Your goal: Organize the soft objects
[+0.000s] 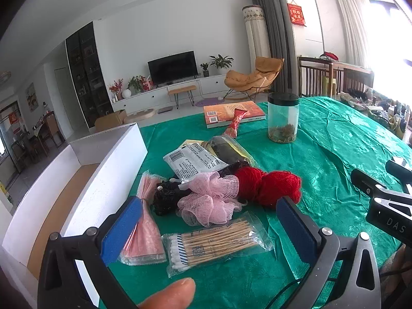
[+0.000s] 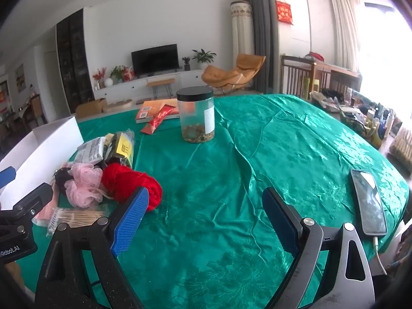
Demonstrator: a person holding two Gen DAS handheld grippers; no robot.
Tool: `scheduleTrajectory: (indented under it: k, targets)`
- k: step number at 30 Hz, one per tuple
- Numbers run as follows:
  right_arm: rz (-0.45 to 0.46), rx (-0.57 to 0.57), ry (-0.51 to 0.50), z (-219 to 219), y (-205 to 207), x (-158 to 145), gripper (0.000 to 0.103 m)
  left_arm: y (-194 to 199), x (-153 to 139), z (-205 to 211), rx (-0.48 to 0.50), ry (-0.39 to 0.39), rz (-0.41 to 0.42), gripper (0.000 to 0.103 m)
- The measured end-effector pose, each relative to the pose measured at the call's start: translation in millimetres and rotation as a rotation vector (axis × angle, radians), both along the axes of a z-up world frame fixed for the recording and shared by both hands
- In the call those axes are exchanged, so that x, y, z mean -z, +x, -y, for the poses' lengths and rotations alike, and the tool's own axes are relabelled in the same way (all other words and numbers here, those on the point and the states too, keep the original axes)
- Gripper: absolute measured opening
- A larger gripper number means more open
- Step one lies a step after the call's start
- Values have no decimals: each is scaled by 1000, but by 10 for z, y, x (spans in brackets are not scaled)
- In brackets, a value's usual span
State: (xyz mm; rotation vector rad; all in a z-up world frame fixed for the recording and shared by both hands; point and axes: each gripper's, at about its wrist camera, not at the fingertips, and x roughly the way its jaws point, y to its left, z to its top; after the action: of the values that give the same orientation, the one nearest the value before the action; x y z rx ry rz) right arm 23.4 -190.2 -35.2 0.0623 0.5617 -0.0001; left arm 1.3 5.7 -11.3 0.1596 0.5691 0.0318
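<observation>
Both grippers hover over the green-draped desk [image 2: 257,154], jaws wide apart and holding nothing. The left gripper [image 1: 208,221] faces red yarn [image 1: 267,185] and a pink mesh sponge [image 1: 211,198]; a white box [image 1: 103,180] sits at ten o'clock. The right gripper [image 2: 206,216] frames bare cloth.

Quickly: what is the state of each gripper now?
Left gripper: open, holding nothing.
Right gripper: open, holding nothing.
</observation>
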Motion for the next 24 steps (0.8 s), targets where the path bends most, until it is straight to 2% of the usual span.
scheduleTrajectory:
  k: [6,13,24]
  targets:
    - [-1,0,1,-4,2,4,92,-2,53,-86,-10,-3,-20,103]
    - [-1,0,2,-5,5,7,92,-85,177,-66,15,26,-54,103]
    - [-3,-1,4,-6,15,17,92,-153,345,-76,41,30,-110,103]
